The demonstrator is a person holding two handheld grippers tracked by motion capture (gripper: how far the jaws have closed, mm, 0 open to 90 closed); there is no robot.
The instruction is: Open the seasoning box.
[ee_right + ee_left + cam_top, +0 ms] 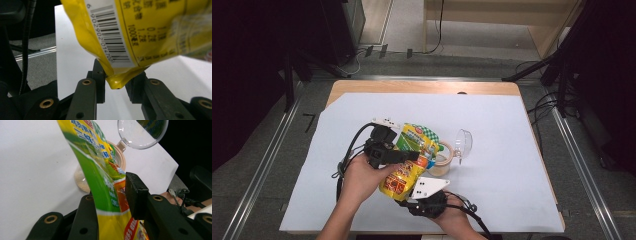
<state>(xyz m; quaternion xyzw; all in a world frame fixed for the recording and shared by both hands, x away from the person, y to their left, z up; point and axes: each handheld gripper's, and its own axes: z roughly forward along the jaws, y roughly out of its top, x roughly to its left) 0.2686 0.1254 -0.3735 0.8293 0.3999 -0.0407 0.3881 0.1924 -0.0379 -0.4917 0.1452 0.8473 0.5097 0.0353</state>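
Observation:
A yellow and green printed pouch [408, 165] hangs tilted over the white sheet, its upper end leaning toward a small jar [443, 162]. My left gripper [412, 156] comes in from the left and is shut on the pouch's [105, 195] middle; one black pad [136, 192] presses its orange side and the other is hidden behind it. My right gripper [404, 197] is below, shut on the bottom corner of the pouch [117, 82] near the barcode. The jar [120, 157] holds pale grains, and its clear hinged lid [140, 132] stands open.
A large white sheet [502, 165] covers the wooden table [422, 87]. The jar's open lid [463, 142] sticks out to the right of the pouch. Cables [349, 150] trail from both grippers near the front edge. Metal floor rails and dark stands flank the table.

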